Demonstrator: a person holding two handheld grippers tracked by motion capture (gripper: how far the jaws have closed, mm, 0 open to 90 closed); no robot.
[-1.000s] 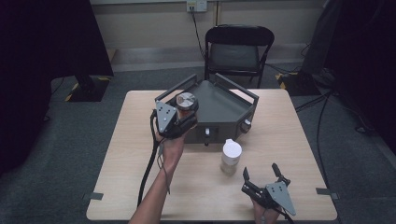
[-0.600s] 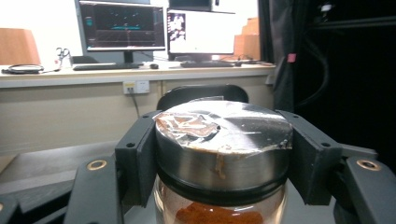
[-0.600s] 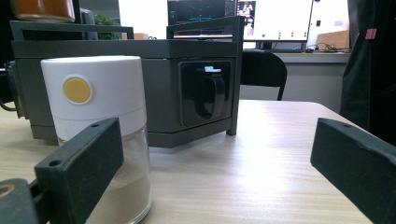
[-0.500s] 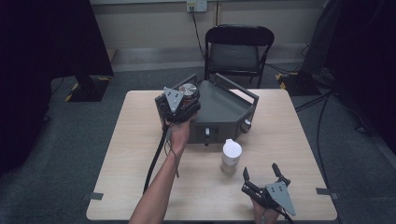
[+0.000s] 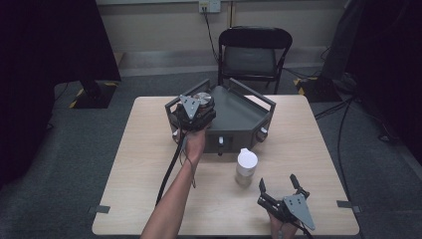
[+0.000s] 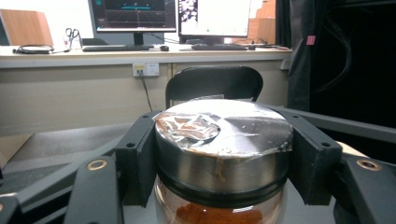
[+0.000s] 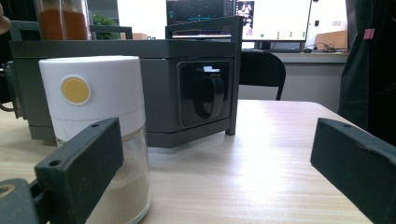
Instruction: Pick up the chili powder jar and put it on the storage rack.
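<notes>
Gripping the metal-lidded spice jar point(image 6: 223, 154) just under its lid, the left gripper point(image 5: 195, 110) is seen upper centre of the high view, at the left rim of the grey rack point(image 5: 239, 117). A slip could be caused by the smooth glass held so high up; a knock of the jar's base against the rack's rail could tip it and spill the reddish powder. The right gripper point(image 5: 279, 191), lower right, is spread wide and empty, and the white-capped jar point(image 7: 95, 126) just ahead of it could be clipped. The pale wooden table point(image 5: 149, 179) is otherwise bare. Beyond it, a black folding chair point(image 5: 255, 55), grey carpet, a wall socket and monitors are seen.
</notes>
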